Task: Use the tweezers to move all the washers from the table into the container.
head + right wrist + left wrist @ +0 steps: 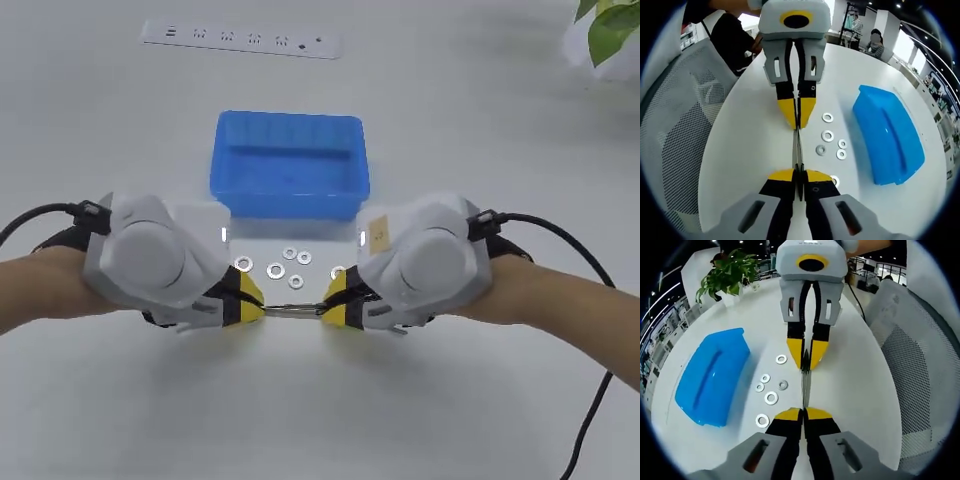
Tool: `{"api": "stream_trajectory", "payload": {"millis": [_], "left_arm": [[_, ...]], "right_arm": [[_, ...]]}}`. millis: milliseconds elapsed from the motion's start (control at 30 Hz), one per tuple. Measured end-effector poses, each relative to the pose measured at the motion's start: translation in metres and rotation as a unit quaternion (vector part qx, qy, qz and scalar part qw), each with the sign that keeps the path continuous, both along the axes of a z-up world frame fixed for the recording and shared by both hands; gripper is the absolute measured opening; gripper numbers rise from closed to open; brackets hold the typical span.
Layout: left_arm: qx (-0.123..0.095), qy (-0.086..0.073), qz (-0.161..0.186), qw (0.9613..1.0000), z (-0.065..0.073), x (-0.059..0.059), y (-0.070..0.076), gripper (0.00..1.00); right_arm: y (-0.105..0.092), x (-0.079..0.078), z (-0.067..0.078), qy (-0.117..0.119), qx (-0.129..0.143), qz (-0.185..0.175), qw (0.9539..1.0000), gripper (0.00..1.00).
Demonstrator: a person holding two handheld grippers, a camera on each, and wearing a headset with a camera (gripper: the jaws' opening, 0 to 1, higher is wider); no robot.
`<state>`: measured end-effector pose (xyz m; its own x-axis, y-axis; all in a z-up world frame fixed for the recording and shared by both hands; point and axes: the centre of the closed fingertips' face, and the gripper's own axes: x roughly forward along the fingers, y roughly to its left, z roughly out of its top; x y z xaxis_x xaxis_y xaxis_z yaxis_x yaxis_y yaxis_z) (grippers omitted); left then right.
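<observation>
Blue plastic container (290, 198) sat upper centre of the head view on the white surface (430, 400), open side up. Six washers (275, 270) lay loose on the surface just below the container, scattered, and none looked to be touching another. The rightmost one sat just beside the right tongs (335, 306).

Lower centre of the frame: left tongs (250, 300) and right tongs faced each other tip to tip, roughly level. Thin metal tweezers (292, 311) spanned the gap between them. Both tongs were clenched on the tweezers, one at each end, with the yellow tips pinched together in both gripper views. Could not tell whether the tweezers touched the surface.

Left gripper view: tweezers ran up frame centre to the opposing tongs, washers to their left, container further left. Right gripper view: mirrored, with washers and container at right. One washer was partly hidden behind the yellow tip at lower centre.

White power strip (240, 38) lay along the top of the head view, well apart from the container. Green plant (610, 30) was in the upper right corner. Black cables (560, 240) trailed from both tongs. A mesh chair (920, 365) showed at the right of the left gripper view.
</observation>
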<state>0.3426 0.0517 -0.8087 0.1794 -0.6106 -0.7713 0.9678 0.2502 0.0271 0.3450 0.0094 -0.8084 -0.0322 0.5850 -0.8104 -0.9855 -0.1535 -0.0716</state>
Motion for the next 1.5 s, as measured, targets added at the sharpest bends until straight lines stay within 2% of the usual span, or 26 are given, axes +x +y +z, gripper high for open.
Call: {"api": "stream_trajectory", "payload": {"millis": [67, 233, 433, 567, 700, 833, 1000, 1067, 1167, 1233, 1367, 1500], "left_arm": [[0.001, 0.015, 0.001, 0.9999, 0.000, -0.003, 0.002, 0.05], [0.011, 0.011, -0.012, 0.9998, 0.007, -0.015, 0.004, 0.04], [0.003, 0.003, -0.003, 1.0000, 0.024, -0.019, 0.006, 0.04], [-0.025, 0.001, 0.010, 0.9996, 0.043, -0.018, 0.003, 0.04], [-0.041, -0.007, 0.012, 0.9991, 0.058, -0.019, -0.004, 0.04], [-0.062, -0.019, 0.012, 0.9978, 0.070, -0.019, -0.015, 0.04], [-0.084, -0.032, 0.006, 0.9960, 0.078, -0.019, -0.031, 0.04], [-0.100, -0.045, 0.001, 0.9940, 0.083, -0.017, -0.040, 0.04], [-0.118, -0.055, -0.002, 0.9915, 0.089, -0.014, -0.050, 0.04], [-0.145, -0.065, 0.000, 0.9873, 0.097, -0.010, -0.060, 0.05], [-0.174, -0.064, 0.008, 0.9826, 0.104, -0.004, -0.072, 0.05], [-0.189, -0.061, 0.003, 0.9800, 0.106, -0.003, -0.079, 0.05]], "right_arm": [[0.001, -0.003, 0.000, -0.008, 0.003, 0.007, 0.9999, 0.07], [0.006, -0.012, 0.001, -0.018, 0.014, 0.026, 0.9994, 0.06], [0.010, -0.014, 0.006, -0.018, 0.046, 0.012, 0.9987, 0.06], [0.010, -0.012, 0.013, -0.030, 0.073, 0.007, 0.9969, 0.06], [0.008, -0.010, 0.018, -0.028, 0.101, -0.005, 0.9945, 0.06], [0.003, -0.009, 0.021, -0.016, 0.124, -0.023, 0.9919, 0.06], [-0.007, -0.008, 0.023, -0.017, 0.138, -0.032, 0.9898, 0.07], [-0.012, -0.007, 0.025, -0.012, 0.148, -0.039, 0.9882, 0.07], [-0.019, -0.005, 0.027, -0.003, 0.163, -0.053, 0.9851, 0.07], [-0.022, -0.003, 0.030, 0.012, 0.183, -0.072, 0.9805, 0.07], [-0.026, 0.000, 0.032, 0.027, 0.199, -0.091, 0.9753, 0.07], [-0.027, 0.000, 0.033, 0.030, 0.206, -0.098, 0.9731, 0.07]]}}
